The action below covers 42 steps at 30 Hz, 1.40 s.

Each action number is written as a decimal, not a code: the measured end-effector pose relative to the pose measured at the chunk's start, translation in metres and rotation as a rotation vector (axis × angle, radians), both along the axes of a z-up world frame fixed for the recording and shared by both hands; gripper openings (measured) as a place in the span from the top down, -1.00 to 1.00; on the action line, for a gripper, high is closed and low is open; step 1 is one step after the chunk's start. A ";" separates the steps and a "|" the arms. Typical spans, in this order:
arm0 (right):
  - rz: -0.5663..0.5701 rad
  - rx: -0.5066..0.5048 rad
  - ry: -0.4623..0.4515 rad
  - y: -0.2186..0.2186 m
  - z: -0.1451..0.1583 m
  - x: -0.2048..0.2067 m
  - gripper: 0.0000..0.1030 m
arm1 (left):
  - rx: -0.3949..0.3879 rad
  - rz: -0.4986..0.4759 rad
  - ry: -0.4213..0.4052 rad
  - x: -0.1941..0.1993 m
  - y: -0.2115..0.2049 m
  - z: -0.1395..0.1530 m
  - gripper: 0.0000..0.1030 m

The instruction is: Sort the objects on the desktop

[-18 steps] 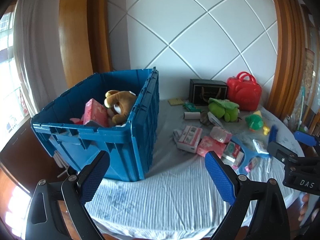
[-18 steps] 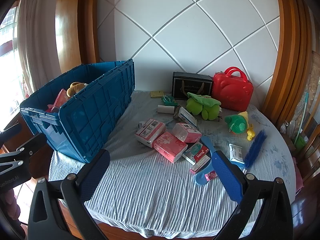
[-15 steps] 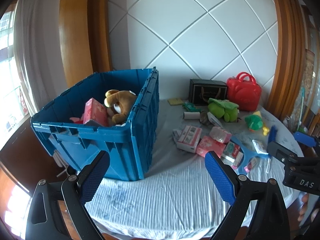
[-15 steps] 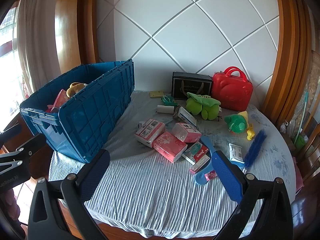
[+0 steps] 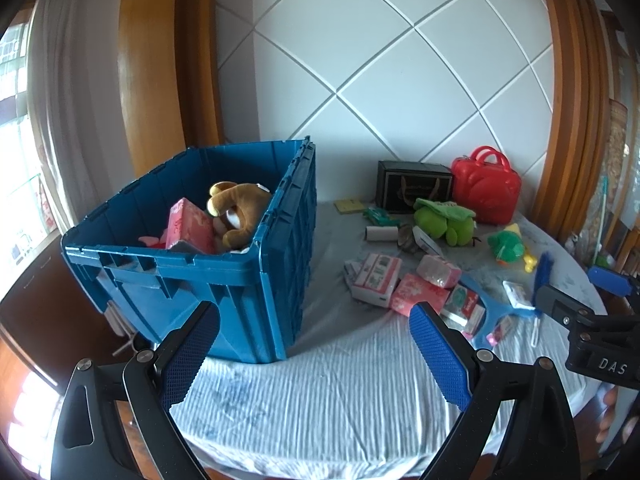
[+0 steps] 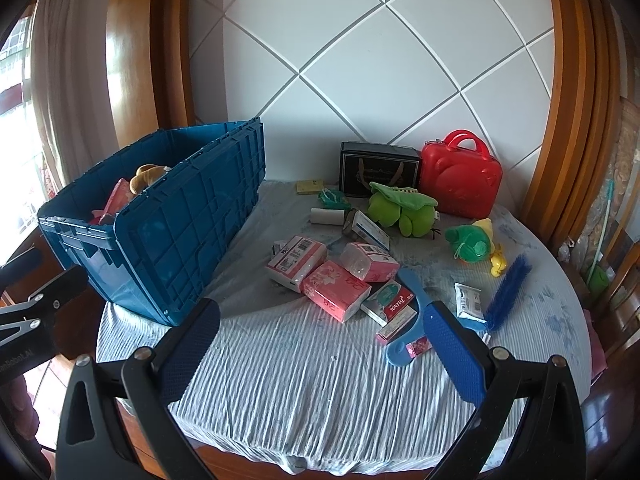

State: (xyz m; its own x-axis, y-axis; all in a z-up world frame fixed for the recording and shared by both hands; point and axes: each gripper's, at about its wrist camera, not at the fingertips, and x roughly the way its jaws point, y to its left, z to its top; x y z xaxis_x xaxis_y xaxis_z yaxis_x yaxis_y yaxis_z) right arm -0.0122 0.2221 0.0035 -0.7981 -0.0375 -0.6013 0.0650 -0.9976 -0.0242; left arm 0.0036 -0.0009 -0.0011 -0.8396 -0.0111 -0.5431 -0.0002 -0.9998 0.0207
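A blue crate (image 5: 224, 272) (image 6: 168, 240) stands on the left of the table, with a brown teddy bear (image 5: 238, 210) and a pink tissue pack (image 5: 188, 226) inside. Loose items lie to its right: pink tissue packs (image 6: 336, 292), a white-pink box (image 6: 298, 258), a green plush (image 6: 402, 212), a green duck toy (image 6: 470, 244), a blue brush (image 6: 506, 294). My left gripper (image 5: 312, 352) hangs open above the table's near edge, empty. My right gripper (image 6: 320, 350) is open too, empty, short of the pile.
A red case (image 6: 460, 186) and a black box (image 6: 378, 174) stand against the white tiled wall. The round table wears a pale striped cloth (image 6: 304, 384). Wooden chairs (image 6: 616, 280) stand at the right edge.
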 end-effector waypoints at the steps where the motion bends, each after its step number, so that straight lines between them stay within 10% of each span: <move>1: 0.000 0.000 0.000 0.000 0.000 0.000 -1.00 | -0.002 0.001 0.000 0.000 0.001 0.000 -0.88; 42: -0.014 -0.015 -0.002 0.015 -0.005 0.014 -1.00 | -0.026 -0.005 -0.010 0.013 0.019 -0.002 -0.88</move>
State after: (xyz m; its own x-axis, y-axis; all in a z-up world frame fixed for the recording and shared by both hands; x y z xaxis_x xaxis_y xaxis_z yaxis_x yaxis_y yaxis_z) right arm 0.0018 0.2375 -0.0014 -0.7973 -0.0358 -0.6025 0.0515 -0.9986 -0.0088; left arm 0.0164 0.0180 -0.0033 -0.8343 -0.0212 -0.5510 -0.0052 -0.9989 0.0462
